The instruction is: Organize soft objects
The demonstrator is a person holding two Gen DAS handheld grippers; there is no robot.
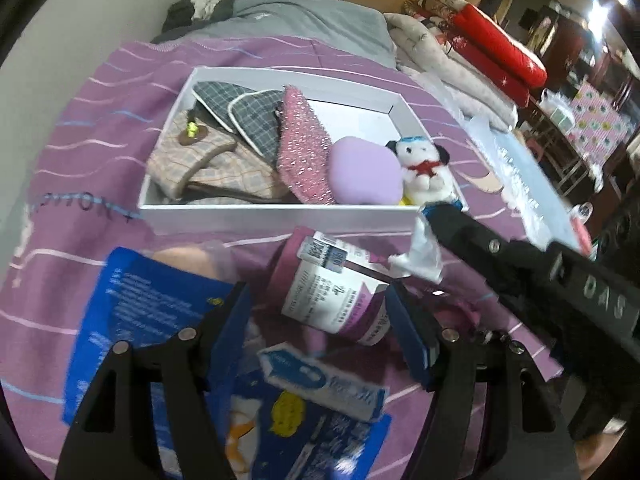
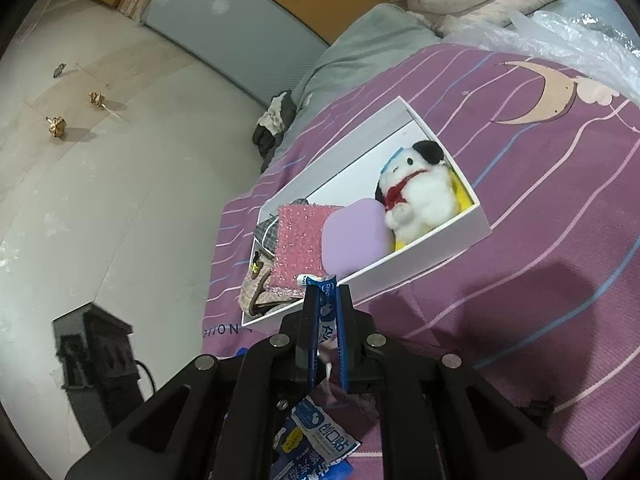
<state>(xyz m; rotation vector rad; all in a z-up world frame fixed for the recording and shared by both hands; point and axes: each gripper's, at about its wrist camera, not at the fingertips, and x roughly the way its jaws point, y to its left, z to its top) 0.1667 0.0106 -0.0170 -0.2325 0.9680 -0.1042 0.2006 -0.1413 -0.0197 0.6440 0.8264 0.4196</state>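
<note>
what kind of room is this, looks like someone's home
Most likely a bedroom in a home: the white box sits on a purple striped bedspread, with a grey pillow and folded quilts stacked behind it.

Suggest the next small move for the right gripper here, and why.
Probably carry it forward over the white box and let go there. The right gripper is shut on a thin blue-and-white packet just short of the box's near wall, and the floor behind the plush dog looks free. The left gripper is open and holds nothing.
</note>
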